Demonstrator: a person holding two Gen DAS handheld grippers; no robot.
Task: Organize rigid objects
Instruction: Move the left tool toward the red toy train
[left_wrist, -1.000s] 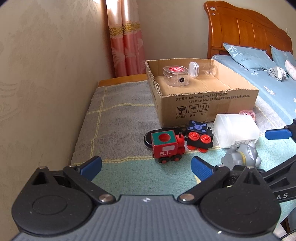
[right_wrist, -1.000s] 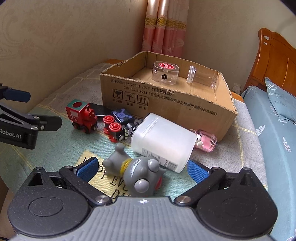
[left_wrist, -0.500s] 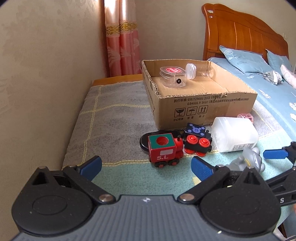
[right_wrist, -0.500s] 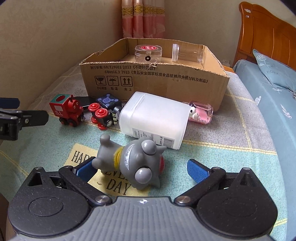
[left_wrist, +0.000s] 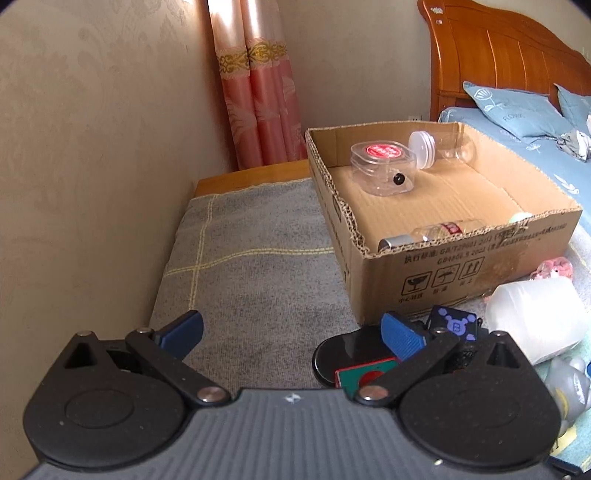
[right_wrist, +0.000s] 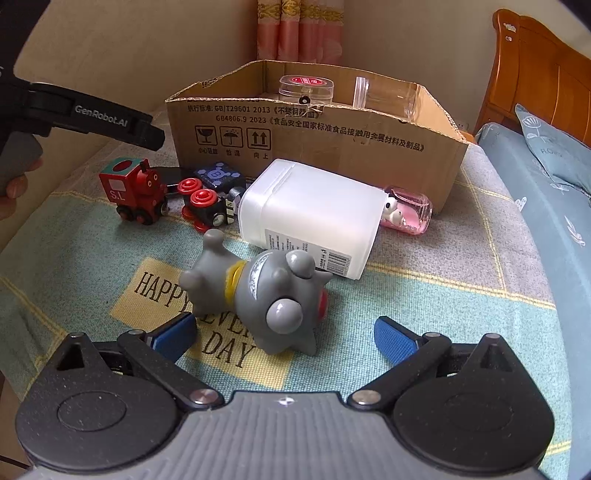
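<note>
A cardboard box (left_wrist: 465, 262) (right_wrist: 317, 129) stands on the cloth-covered table and holds a clear tub with a red lid (left_wrist: 384, 168), a clear jar (left_wrist: 443, 144) and a small bottle (left_wrist: 443, 230). In front of it lie a red toy train (right_wrist: 135, 190), a black wagon with red wheels (right_wrist: 210, 203), a white plastic container (right_wrist: 310, 218), a pink capsule (right_wrist: 406, 214) and a grey toy figure (right_wrist: 258, 295). My left gripper (left_wrist: 291, 330) is open above the train (left_wrist: 365, 373). My right gripper (right_wrist: 284, 332) is open just short of the grey figure.
A wall runs along the left. A pink curtain (left_wrist: 258, 92) hangs behind the table. A bed with a wooden headboard (left_wrist: 509, 55) and blue pillows lies to the right. A black flat object (left_wrist: 343, 354) lies beside the train.
My left gripper has moved forward and up, now over the train. My right gripper has come closer to the grey figure. Both stay open.
</note>
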